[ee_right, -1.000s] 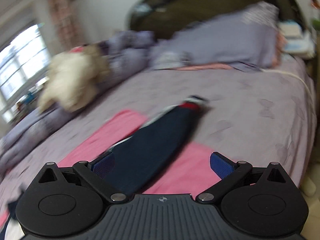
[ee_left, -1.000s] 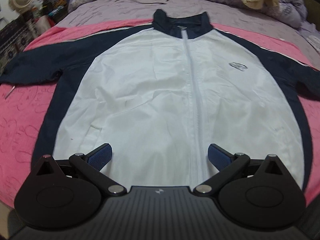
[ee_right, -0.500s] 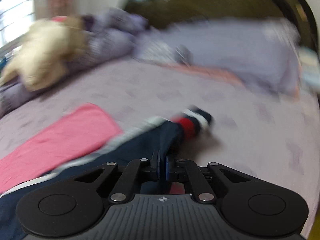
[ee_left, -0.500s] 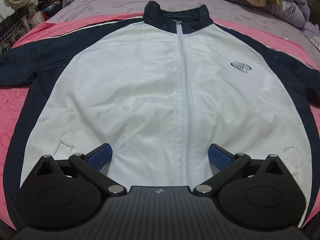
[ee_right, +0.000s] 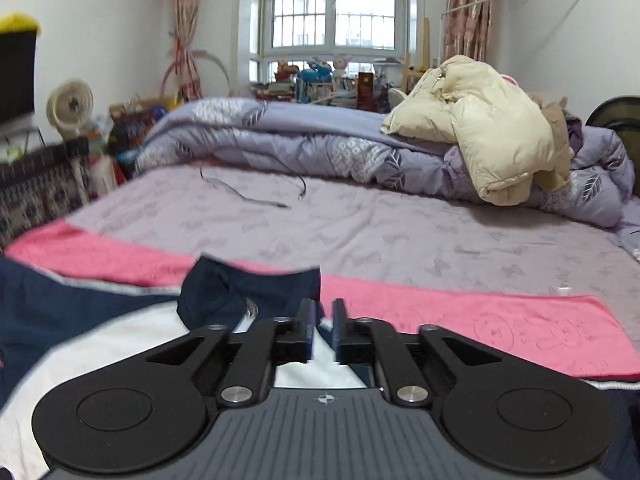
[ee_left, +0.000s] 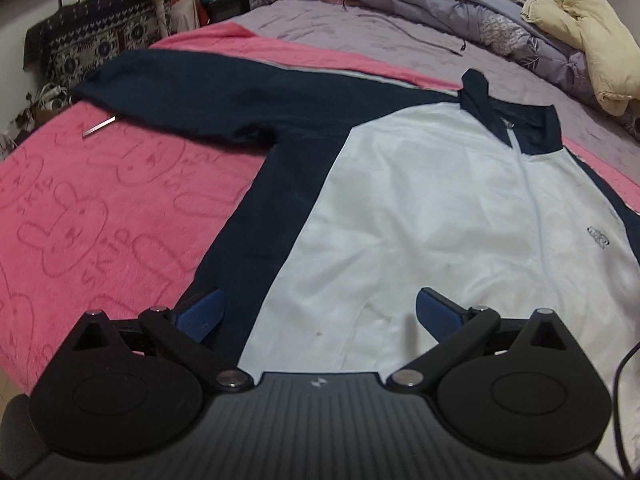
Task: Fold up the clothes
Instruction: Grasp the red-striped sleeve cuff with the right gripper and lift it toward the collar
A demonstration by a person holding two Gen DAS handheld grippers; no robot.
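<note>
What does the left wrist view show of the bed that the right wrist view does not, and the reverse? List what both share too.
Left only: the jacket's navy sleeve spread out, its chest logo, and the open left gripper.
Right only: the barred window, a fan, and the right gripper, jaws opening, nothing between.
Both: the jacket, pink blanket, cream coat.

Left wrist view looks steeply down, close over the jacket (ee_left: 420, 208); right wrist view faces nearly level toward the window (ee_right: 336, 4). Both share the collar (ee_right: 248, 288).
</note>
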